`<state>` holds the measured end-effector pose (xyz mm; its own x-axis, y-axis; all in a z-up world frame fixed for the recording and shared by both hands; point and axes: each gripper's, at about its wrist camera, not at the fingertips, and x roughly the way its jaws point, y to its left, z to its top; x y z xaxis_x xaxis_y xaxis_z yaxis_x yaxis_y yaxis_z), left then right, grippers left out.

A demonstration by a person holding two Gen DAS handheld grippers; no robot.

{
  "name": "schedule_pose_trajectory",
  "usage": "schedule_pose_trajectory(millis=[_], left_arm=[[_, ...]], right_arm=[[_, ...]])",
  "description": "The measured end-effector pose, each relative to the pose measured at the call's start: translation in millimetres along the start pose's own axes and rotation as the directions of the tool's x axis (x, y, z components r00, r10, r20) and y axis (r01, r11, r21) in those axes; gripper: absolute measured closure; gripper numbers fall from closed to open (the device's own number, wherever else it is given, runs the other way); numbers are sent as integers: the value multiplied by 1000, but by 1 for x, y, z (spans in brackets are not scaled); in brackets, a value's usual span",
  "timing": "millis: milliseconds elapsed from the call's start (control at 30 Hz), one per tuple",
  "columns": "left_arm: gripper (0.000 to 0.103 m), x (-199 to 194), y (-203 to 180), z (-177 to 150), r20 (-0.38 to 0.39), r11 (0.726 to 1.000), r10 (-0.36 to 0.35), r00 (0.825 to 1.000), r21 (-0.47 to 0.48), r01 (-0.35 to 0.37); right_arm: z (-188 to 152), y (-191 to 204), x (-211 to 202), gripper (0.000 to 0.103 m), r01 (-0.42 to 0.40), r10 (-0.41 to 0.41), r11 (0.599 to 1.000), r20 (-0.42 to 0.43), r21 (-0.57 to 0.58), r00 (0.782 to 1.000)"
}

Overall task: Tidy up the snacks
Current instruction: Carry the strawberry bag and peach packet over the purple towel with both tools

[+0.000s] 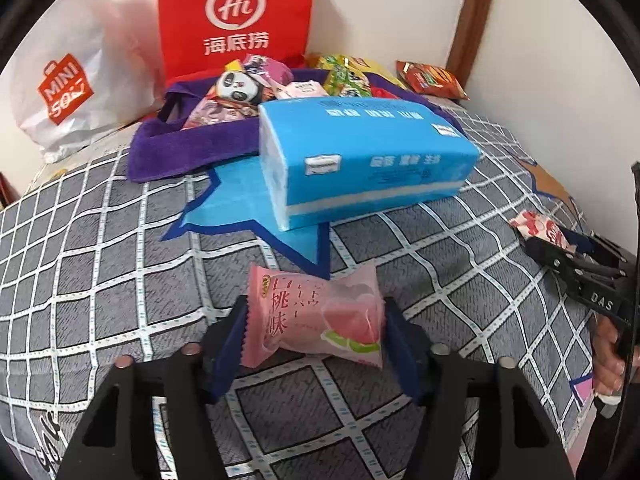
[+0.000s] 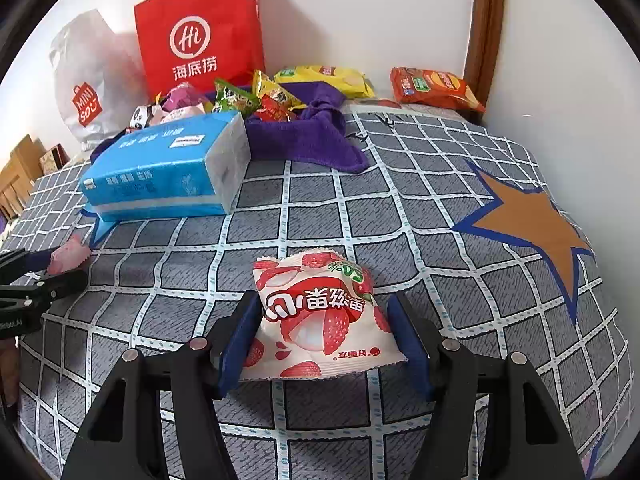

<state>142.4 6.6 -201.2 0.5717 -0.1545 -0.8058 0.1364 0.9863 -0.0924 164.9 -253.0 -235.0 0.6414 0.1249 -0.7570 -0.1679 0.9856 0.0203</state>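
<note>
A pink peach snack packet (image 1: 316, 320) sits between the blue pads of my left gripper (image 1: 314, 312), which press on both of its side edges. A red-and-white lychee snack packet (image 2: 320, 312) is pinched the same way in my right gripper (image 2: 324, 308). Each gripper also shows at the other view's edge: the right gripper (image 1: 560, 248) with its packet at the tips, the left gripper (image 2: 44, 268) with the pink one. Both hover low over the checked bedsheet (image 2: 400, 280). Behind them a purple cloth (image 1: 192, 144) holds a heap of several snacks (image 1: 240, 88).
A blue tissue pack (image 1: 360, 152) lies in front of the purple cloth. A red paper bag (image 2: 200, 32) and a white plastic bag (image 2: 84, 80) lean on the wall. Yellow (image 2: 324, 78) and orange chip bags (image 2: 436, 88) lie near a wooden post (image 2: 484, 20).
</note>
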Motion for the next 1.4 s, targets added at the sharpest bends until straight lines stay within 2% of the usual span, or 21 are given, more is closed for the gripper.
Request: schedule_pose_trajectory(millis=[167, 300, 400, 600, 800, 1033, 1400], left_arm=[[55, -2, 5, 0, 5, 1000, -2, 1000, -31, 2], [56, -3, 9, 0, -7, 998, -7, 1000, -67, 7], [56, -6, 10, 1, -24, 996, -11, 1000, -84, 9], [56, -22, 3, 2, -20, 998, -30, 999, -63, 29], [56, -40, -1, 11, -23, 996, -76, 997, -43, 75], [56, -64, -7, 34, 6, 994, -106, 994, -9, 106], [56, -95, -3, 82, 49, 988, -150, 987, -12, 151]], right_arm=[[0, 0, -2, 38, -32, 32, 999, 9, -3, 999], [-1, -1, 0, 38, -41, 41, 999, -5, -4, 999], [0, -2, -4, 38, -52, 52, 999, 14, 5, 999], [-2, -9, -12, 38, -66, 64, 997, 36, 33, 997], [3, 1, -33, 38, -77, 77, 997, 55, 1, 995], [22, 23, -68, 38, -93, 95, 995, 113, -25, 989], [73, 43, -85, 38, -114, 110, 993, 158, 16, 981]])
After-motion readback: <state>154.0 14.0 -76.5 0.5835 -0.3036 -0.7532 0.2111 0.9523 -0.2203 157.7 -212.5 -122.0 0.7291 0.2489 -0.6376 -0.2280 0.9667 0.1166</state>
